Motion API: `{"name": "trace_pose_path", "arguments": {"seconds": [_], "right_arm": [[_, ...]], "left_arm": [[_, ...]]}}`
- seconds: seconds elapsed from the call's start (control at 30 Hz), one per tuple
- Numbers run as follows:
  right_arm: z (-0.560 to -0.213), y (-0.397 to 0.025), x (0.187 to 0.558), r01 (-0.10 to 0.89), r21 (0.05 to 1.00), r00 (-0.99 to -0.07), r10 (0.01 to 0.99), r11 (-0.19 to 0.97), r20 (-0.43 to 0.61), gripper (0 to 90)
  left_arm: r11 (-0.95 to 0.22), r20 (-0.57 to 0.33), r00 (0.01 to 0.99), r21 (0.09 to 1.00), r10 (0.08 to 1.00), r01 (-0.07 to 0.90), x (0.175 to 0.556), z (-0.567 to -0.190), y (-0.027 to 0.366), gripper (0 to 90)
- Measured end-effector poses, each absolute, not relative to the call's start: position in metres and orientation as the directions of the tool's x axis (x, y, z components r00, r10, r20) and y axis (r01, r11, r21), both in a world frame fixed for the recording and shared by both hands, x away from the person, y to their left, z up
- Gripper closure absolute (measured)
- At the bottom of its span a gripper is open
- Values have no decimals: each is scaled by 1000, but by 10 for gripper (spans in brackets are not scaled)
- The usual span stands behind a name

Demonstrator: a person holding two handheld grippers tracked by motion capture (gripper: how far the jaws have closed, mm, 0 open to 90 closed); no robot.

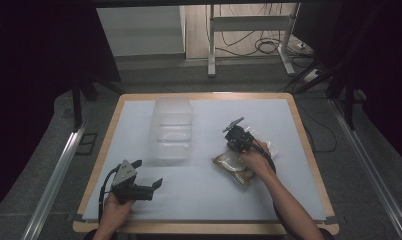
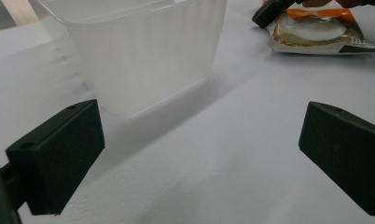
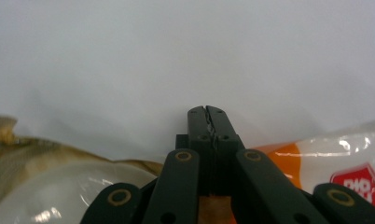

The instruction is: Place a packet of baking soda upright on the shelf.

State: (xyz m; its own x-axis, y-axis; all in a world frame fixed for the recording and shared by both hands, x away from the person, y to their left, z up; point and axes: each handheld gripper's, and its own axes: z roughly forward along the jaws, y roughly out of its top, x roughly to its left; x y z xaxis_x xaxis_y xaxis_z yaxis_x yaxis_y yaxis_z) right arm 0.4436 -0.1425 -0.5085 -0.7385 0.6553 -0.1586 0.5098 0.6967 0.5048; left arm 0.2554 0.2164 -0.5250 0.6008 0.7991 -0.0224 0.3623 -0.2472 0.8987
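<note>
While held: the snack packet [image 1: 235,165] lies flat on the white surface [image 1: 199,195], right of centre, with a second packet [image 3: 344,158] just beside it.
Packet handling: judged light, soft and crinkly; film likely slippery; contents probably fragile.
Grasp point: a sealed edge or corner, not the filled middle.
Right gripper [image 1: 237,142]: jaws clenched together at the packet's far end; orange film shows under them, but whether film is pinched cannot be told.
Right hand [image 1: 256,162]: rests over the packet, forearm coming in from the lower right.
Left gripper [image 2: 199,154]: released, jaws wide apart, low over bare surface, aimed at the container.
Clear plastic container [image 1: 171,127]: upright, empty, left of the packet, well apart.
</note>
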Motion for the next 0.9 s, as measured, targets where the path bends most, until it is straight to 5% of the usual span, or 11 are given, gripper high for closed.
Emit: {"name": "trace_pose_path", "arguments": {"seconds": [0.67, 0.9], "right_arm": [[-507, -212, 412, 575, 539, -681, 725, 616, -101, 891], [-499, -219, 406, 549, 578, -681, 724, 603, -109, 796]], "left_arm": [[-253, -20, 604, 897, 797, 363, 255, -525, 215, 2], [-250, -22, 603, 898, 798, 363, 255, -525, 215, 2]]}}
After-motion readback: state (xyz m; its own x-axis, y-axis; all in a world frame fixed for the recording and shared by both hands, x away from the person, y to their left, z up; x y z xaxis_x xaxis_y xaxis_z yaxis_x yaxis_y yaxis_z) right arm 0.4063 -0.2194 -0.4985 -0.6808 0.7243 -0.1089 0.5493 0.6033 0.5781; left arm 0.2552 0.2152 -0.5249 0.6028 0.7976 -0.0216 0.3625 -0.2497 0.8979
